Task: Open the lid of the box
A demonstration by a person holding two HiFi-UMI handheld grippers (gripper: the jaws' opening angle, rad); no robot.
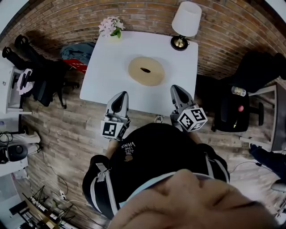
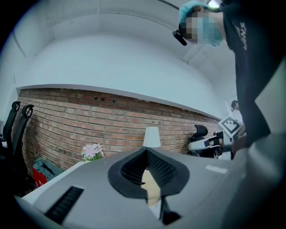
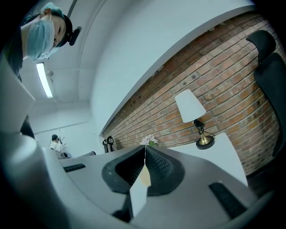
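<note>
Left claw (image 1: pixel 119 99): jaws together, nothing in them, pads meet at the tip in its own view. Right claw (image 1: pixel 178 94): same, jaws together and empty. I hold both level, side by side over the near edge of the table (image 1: pixel 107 67), tips pointing across it, marker cubes back by my chest. Neither touches anything. The box (image 1: pixel 134 76) is round and tan, sitting mid-table, ahead of both claws and roughly between their lines, well apart from either tip. Lid (image 1: pixel 154 67) is on it, with a small dark slot at the centre. At the far right corner of the table stands a lamp (image 1: pixel 185 22) with a white shade and brass base; at the far left corner, a small bunch of pale flowers (image 1: pixel 111 26). Behind the table is a brick wall (image 1: pixel 147 11), wood floor (image 1: pixel 71 129) around it, and a black chair (image 1: pixel 232 112) off to my right
</note>
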